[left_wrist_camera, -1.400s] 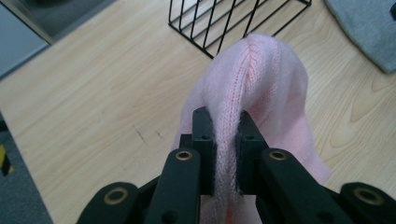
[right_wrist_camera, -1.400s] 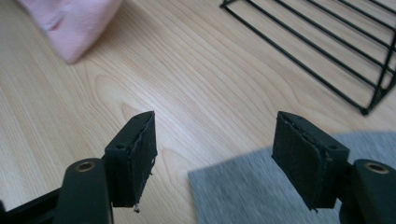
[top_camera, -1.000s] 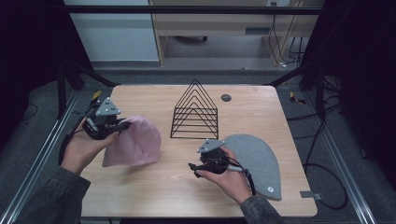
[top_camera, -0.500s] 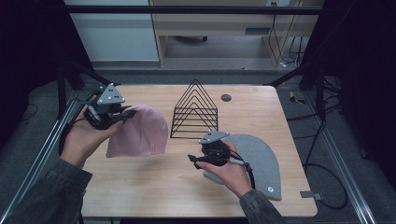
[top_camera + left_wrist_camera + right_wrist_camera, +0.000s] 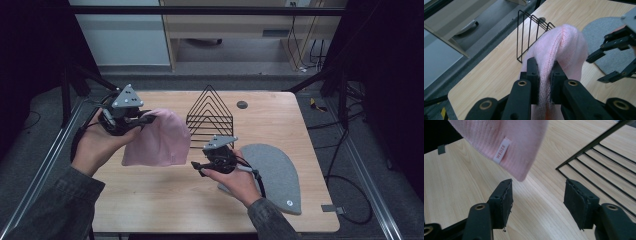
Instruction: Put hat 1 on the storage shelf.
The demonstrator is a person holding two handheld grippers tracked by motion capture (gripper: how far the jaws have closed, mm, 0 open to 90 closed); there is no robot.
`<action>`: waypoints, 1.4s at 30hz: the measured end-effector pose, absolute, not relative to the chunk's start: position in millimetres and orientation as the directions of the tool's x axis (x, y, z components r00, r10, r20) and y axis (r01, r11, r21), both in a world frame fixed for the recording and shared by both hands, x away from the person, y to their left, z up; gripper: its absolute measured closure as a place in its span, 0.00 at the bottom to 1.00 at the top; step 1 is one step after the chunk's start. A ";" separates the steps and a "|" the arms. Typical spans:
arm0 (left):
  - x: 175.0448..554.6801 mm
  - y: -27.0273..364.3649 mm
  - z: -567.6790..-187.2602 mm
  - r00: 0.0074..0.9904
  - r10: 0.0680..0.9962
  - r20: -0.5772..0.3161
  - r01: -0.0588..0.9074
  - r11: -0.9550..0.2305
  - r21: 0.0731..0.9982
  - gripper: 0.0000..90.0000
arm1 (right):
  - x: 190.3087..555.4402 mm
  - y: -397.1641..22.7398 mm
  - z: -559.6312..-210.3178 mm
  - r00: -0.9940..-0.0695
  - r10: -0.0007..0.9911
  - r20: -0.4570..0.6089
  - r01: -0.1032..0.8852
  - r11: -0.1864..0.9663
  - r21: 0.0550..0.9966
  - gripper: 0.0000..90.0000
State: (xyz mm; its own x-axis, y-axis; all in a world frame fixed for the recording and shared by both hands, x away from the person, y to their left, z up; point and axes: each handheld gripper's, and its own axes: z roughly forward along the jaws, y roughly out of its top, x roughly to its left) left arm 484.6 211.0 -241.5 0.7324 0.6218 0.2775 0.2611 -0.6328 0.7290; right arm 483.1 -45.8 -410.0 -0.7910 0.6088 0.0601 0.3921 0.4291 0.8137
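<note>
A pink knitted beanie hangs from my left gripper, lifted off the wooden table at the left. In the left gripper view the jaws of the left gripper are shut on a fold of the beanie. My right gripper is held low at mid-table, pointing left toward the beanie's lower corner. Its jaws have just been closing, and the right gripper still stands open with nothing between its jaws. The beanie's corner with a white label hangs just beyond them.
A black wire rack stands behind the right gripper at mid-table. A grey felt mat lies at the right under the right forearm. A small dark round disc sits near the far edge. Metal frame rails border the table.
My left gripper has risen and swung right, lifting the beanie off the table. The right hand has moved slightly up and toward the beanie.
</note>
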 end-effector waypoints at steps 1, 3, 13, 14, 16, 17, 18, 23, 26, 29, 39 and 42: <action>484.5 209.2 -240.6 0.734 0.620 0.277 0.258 -0.633 0.730 0.90 | 484.1 -43.4 -409.2 -0.794 0.605 0.063 0.390 0.426 0.816 0.47; 484.7 206.1 -238.9 0.738 0.615 0.277 0.255 -0.635 0.730 0.90 | 485.3 -40.3 -407.2 -0.801 0.596 0.065 0.380 0.421 0.823 0.49; 482.3 196.2 -229.7 0.752 0.597 0.279 0.228 -0.632 0.741 0.90 | 492.0 -36.4 -397.4 -0.818 0.572 0.059 0.356 0.425 0.832 0.70; 482.3 196.2 -229.7 0.752 0.597 0.279 0.228 -0.632 0.741 0.90 | 491.8 -36.6 -396.9 -0.822 0.567 0.058 0.354 0.428 0.832 0.71; 482.9 195.1 -230.6 0.752 0.601 0.271 0.229 -0.624 0.747 0.90 | 492.0 -36.9 -396.4 -0.825 0.563 0.053 0.350 0.433 0.831 0.73; 483.0 195.1 -230.1 0.753 0.597 0.274 0.228 -0.629 0.743 0.90 | 492.2 -37.0 -396.0 -0.826 0.561 0.060 0.353 0.430 0.831 0.74; 483.0 195.1 -230.1 0.753 0.597 0.274 0.228 -0.629 0.743 0.90 | 492.5 -37.1 -395.6 -0.828 0.558 0.059 0.351 0.433 0.830 0.75; 483.1 194.0 -227.9 0.756 0.596 0.269 0.226 -0.624 0.748 0.90 | 493.0 -39.1 -392.9 -0.831 0.553 0.060 0.348 0.431 0.832 0.80; 483.4 193.0 -227.7 0.753 0.607 0.254 0.230 -0.605 0.763 0.90 | 492.7 -40.3 -391.3 -0.833 0.550 0.057 0.343 0.432 0.834 0.84; 484.4 193.2 -224.1 0.755 0.604 0.257 0.226 -0.607 0.762 0.90 | 492.3 -43.5 -387.1 -0.833 0.550 0.058 0.339 0.424 0.840 0.89; 497.1 187.7 -204.8 0.751 0.616 0.240 0.211 -0.567 0.797 0.90 | 493.9 -70.4 -351.1 -0.830 0.556 0.028 0.315 0.426 0.848 0.92; 504.2 186.2 -200.4 0.751 0.621 0.226 0.208 -0.548 0.810 0.90 | 497.7 -78.4 -340.4 -0.830 0.558 0.019 0.310 0.432 0.847 0.92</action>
State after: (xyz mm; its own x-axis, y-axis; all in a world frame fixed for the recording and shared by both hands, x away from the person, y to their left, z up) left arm 504.2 186.2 -200.4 0.7507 0.6206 0.2263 0.2083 -0.5476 0.8104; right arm 497.7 -78.4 -340.4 -0.8296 0.5580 0.0193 0.3100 0.4315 0.8472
